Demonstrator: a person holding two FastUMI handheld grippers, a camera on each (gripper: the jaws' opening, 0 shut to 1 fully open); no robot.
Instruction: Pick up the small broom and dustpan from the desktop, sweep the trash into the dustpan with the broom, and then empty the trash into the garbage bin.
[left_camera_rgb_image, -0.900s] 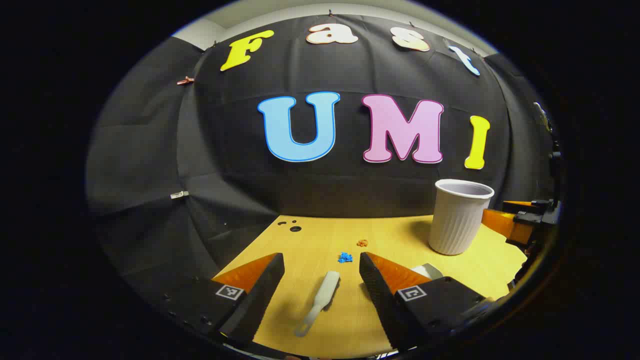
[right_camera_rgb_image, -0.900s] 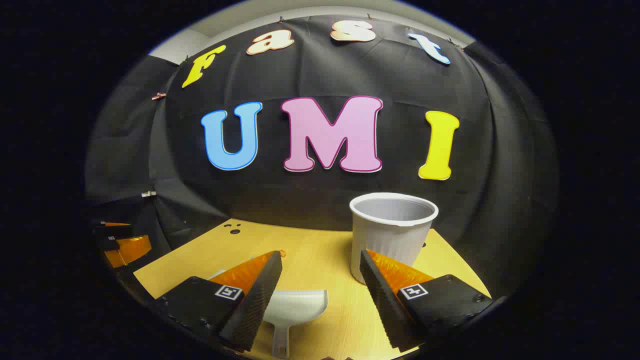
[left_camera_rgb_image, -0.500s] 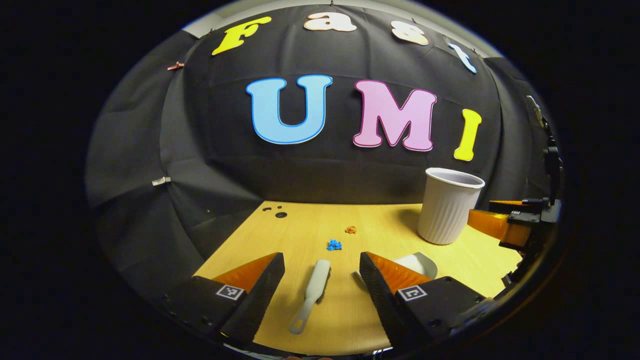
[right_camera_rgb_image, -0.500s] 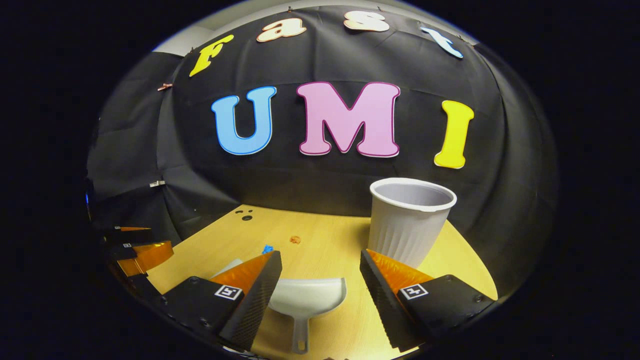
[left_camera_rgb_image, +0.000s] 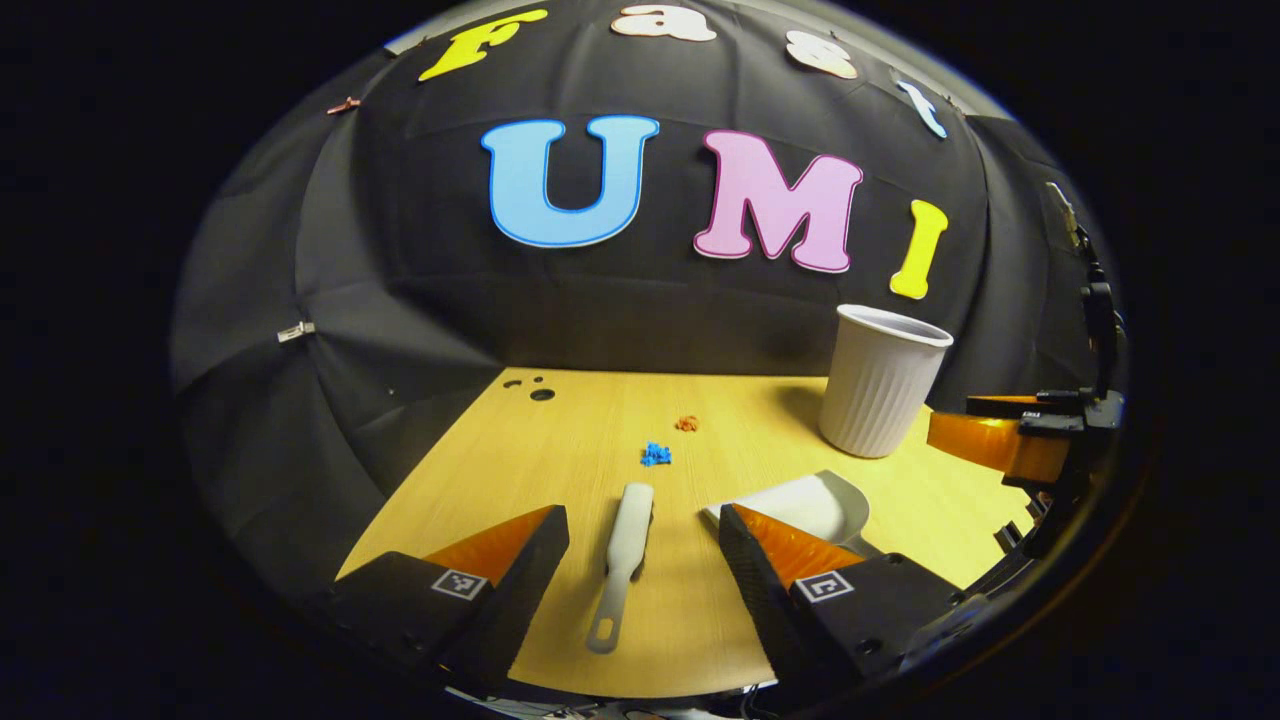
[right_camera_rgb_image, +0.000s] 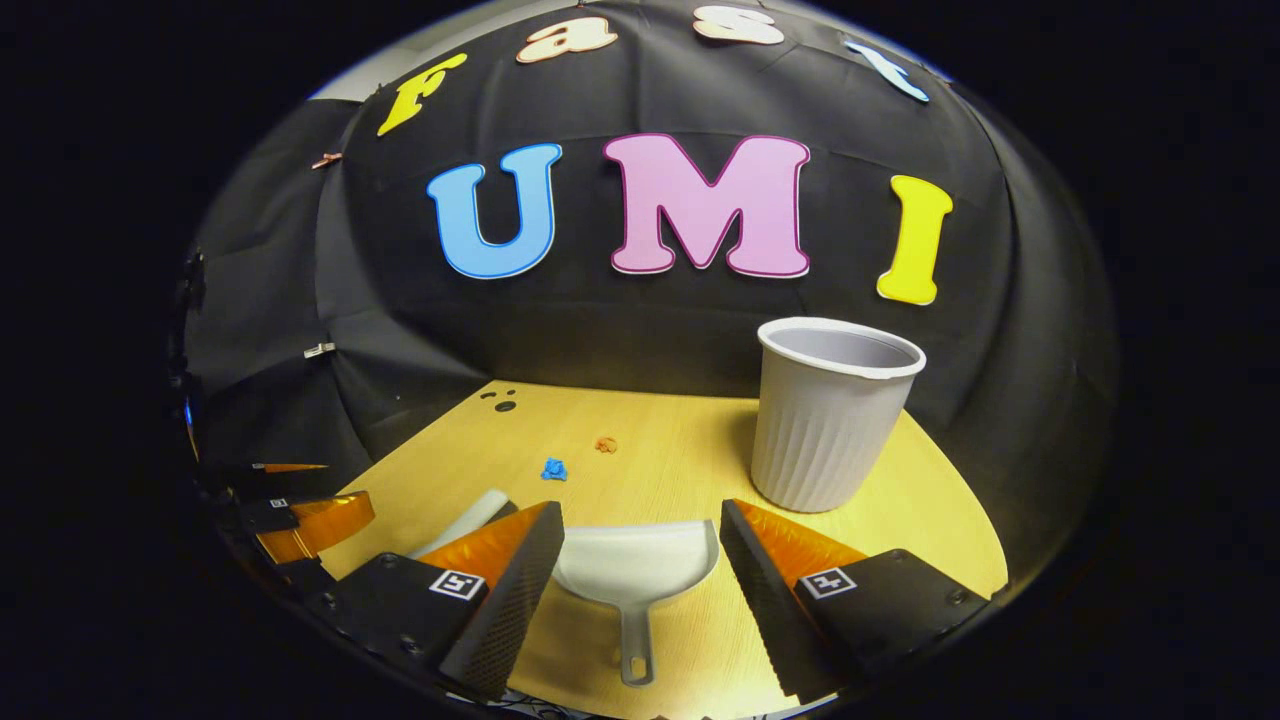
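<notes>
Grippers (left_camera_rgb_image: 640, 530) agape — bin (right_camera_rgb_image: 835, 415) upright.

Left gripper (left_camera_rgb_image: 643, 520), right gripper (right_camera_rgb_image: 641, 518): black bodies, 2 square markers each, possibly screws.

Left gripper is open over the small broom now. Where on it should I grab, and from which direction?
Grip the small broom by its slim handle, the near end with the hanging hole, coming down from above. It lies flat between the open left gripper fingers, running lengthwise away from them, so they would likely close across its narrow width.
</notes>
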